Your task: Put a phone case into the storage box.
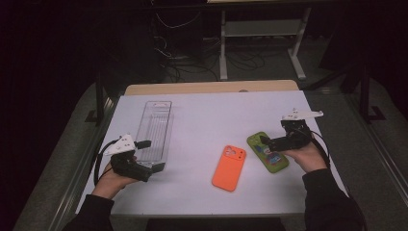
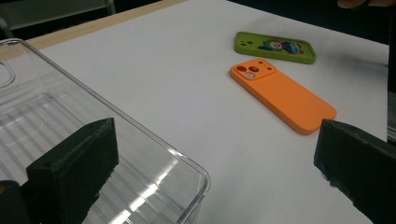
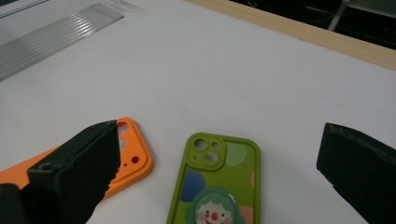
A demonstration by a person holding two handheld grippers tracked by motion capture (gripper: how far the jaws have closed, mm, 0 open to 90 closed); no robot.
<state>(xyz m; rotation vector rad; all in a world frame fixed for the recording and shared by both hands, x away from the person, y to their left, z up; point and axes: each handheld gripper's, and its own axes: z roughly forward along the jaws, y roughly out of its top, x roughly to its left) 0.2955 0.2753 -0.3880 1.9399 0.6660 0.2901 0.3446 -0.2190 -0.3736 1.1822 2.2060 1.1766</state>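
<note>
The green phone case (image 3: 215,186) lay flat on the white table (image 1: 202,120), directly ahead of and between the spread jaws of the right gripper (image 1: 275,142), which held nothing. In the right gripper view its long axis ran roughly along the line of approach, the camera cutout pointing away from the gripper and the printed cartoon face lying nearest. The right hand (image 1: 304,156) was judged much nearer to it than the left.

The orange phone case (image 1: 229,168) lay just beside it, toward the left jaw, not touching.

Well apart, the left gripper (image 1: 151,155) was held spread and empty, one jaw over the near corner of the clear tray (image 2: 70,121).
</note>
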